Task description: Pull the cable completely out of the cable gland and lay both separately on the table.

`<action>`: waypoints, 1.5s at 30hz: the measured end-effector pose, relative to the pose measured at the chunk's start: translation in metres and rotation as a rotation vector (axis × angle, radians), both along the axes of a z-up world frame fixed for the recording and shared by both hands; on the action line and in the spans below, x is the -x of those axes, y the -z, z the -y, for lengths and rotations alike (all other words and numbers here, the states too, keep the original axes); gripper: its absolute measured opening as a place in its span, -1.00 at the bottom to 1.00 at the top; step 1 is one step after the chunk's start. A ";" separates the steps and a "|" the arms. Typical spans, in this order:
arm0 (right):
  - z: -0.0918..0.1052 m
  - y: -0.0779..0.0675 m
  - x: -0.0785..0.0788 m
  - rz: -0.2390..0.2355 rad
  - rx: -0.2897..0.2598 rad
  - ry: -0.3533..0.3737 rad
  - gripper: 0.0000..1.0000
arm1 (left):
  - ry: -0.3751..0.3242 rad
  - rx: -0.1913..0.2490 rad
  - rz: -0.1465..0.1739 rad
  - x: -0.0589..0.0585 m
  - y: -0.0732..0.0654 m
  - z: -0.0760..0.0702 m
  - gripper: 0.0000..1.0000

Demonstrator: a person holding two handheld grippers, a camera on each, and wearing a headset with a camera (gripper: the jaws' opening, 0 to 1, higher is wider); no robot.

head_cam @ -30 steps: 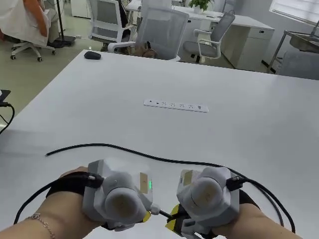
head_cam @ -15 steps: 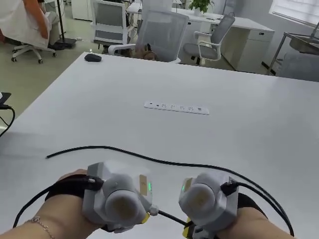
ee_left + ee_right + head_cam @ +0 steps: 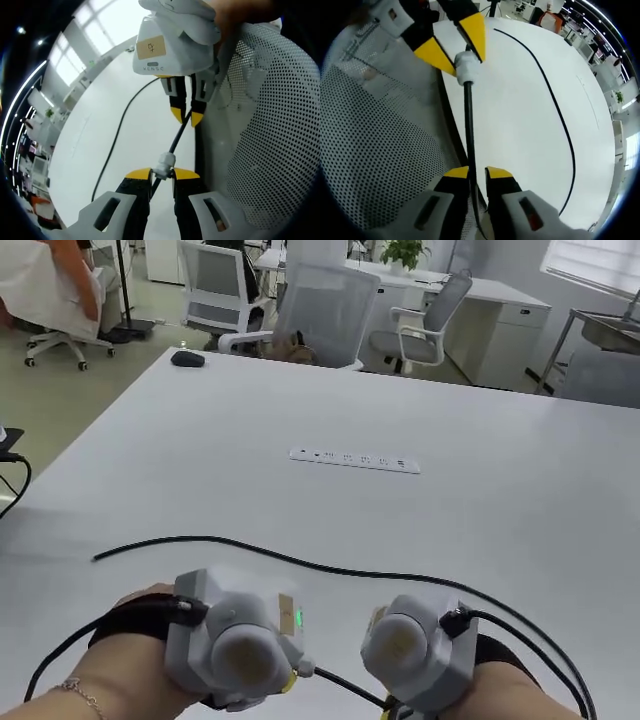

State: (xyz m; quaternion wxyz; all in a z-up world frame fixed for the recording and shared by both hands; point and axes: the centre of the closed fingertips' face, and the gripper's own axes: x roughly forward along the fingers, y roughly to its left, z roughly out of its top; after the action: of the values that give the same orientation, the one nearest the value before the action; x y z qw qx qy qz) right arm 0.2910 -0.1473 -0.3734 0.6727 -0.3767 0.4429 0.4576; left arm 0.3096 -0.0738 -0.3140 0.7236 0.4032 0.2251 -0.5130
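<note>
White table (image 3: 300,390) carried the black cable (image 3: 210,538) in a long curve, seen from the head view. Left gripper view: left gripper (image 3: 161,175) clenched the white cable gland (image 3: 164,164), cable threaded through. Right gripper view: right gripper (image 3: 472,174) pinched the cable near the gland.

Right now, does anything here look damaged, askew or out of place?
Nothing stands out. The left tongs grip the white cable gland, the right tongs grip the black cable, straight between them; the rest curves, seemingly intact, on the table.
</note>
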 end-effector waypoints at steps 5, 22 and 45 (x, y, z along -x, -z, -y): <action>-0.033 -0.014 0.005 0.045 -0.118 -0.106 -0.60 | 0.004 0.000 0.000 0.000 0.000 0.001 -0.66; -0.032 -0.021 -0.003 0.056 -0.166 -0.046 -0.94 | 0.017 0.009 0.011 0.002 -0.002 0.004 -0.66; 0.014 -0.002 -0.006 0.018 0.027 0.080 -0.94 | -0.041 0.039 0.027 -0.007 -0.010 -0.002 -0.66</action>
State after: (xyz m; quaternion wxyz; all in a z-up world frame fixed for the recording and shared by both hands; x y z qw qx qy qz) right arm 0.2973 -0.1612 -0.3710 0.6893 -0.3717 0.4579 0.4208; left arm 0.3166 -0.0721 -0.3041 0.7447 0.3912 0.2134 -0.4968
